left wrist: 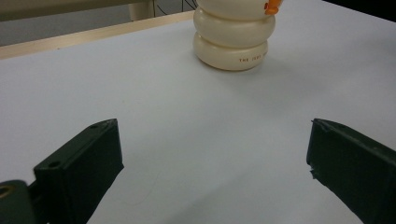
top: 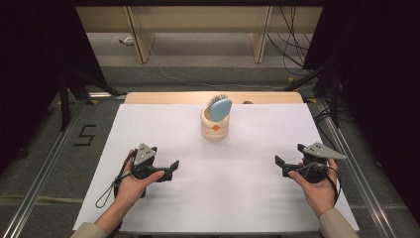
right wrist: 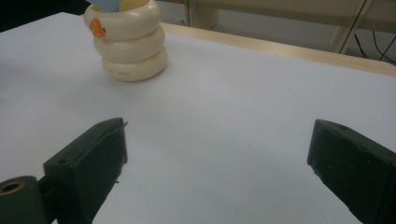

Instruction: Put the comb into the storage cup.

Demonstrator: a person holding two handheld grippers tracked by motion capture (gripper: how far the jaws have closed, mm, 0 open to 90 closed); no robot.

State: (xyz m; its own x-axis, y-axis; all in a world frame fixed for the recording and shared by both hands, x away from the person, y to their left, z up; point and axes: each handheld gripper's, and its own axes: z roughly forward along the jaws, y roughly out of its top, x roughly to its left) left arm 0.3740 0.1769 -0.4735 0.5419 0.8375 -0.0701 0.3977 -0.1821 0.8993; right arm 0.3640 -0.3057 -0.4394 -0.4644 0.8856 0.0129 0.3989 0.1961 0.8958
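Cream ribbed holder [top: 215, 126] standing upright toward the far middle of the white table [top: 148, 208] in the high view, blue hairbrush [top: 219, 108] upright inside it with bristles at its top. Left gripper [top: 172, 166] near the table's front left and right gripper [top: 280, 162] near its front right, both well apart from the holder, jaws spread and pinching nothing. Left gripper view: two black jaws wide apart over bare table, holder [left wrist: 233, 42] ahead at the top, an orange mark on its upper ring, small lettering on its lowest ring. Right gripper view: jaws spread wide and empty, holder [right wrist: 128, 44] at upper left, hairbrush [right wrist: 108, 4] just visible in its mouth beside something yellow.
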